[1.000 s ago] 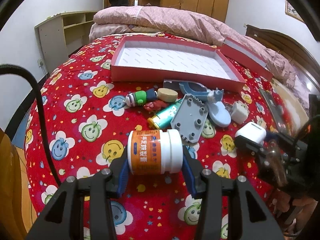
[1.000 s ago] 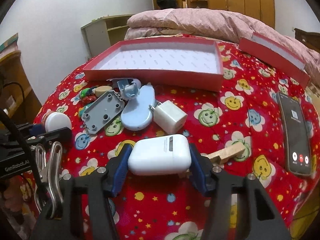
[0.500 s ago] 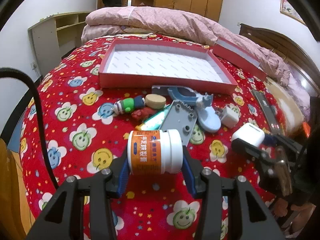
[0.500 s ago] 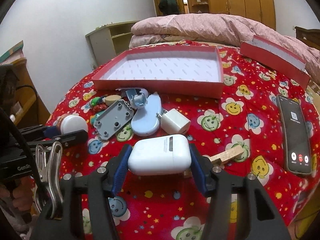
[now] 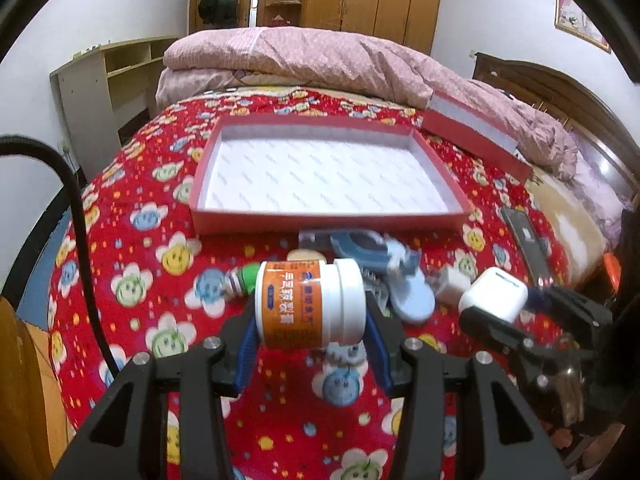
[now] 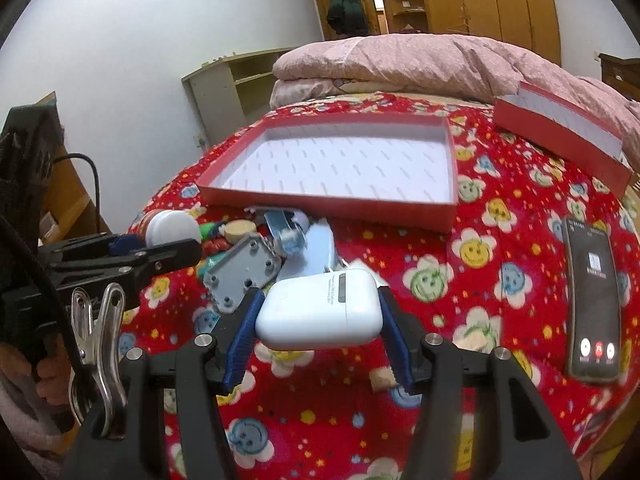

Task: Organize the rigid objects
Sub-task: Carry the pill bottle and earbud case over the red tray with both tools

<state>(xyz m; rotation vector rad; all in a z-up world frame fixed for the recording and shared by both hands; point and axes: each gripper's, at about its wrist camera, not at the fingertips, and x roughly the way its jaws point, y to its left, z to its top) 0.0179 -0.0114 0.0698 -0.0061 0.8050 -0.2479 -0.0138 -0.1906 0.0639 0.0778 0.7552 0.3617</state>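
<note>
My left gripper (image 5: pixel 311 350) clamps the orange bottle (image 5: pixel 309 305), my right gripper (image 6: pixel 318 343) clamps the white earbud case (image 6: pixel 320 310), both lifted over the bedspread's near-edge clutter; carry step, next I place both inside the red tray (image 5: pixel 320 218) beyond.

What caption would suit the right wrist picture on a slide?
Right gripper carries a white earbud case above the bedspread, facing an empty red box.
</note>
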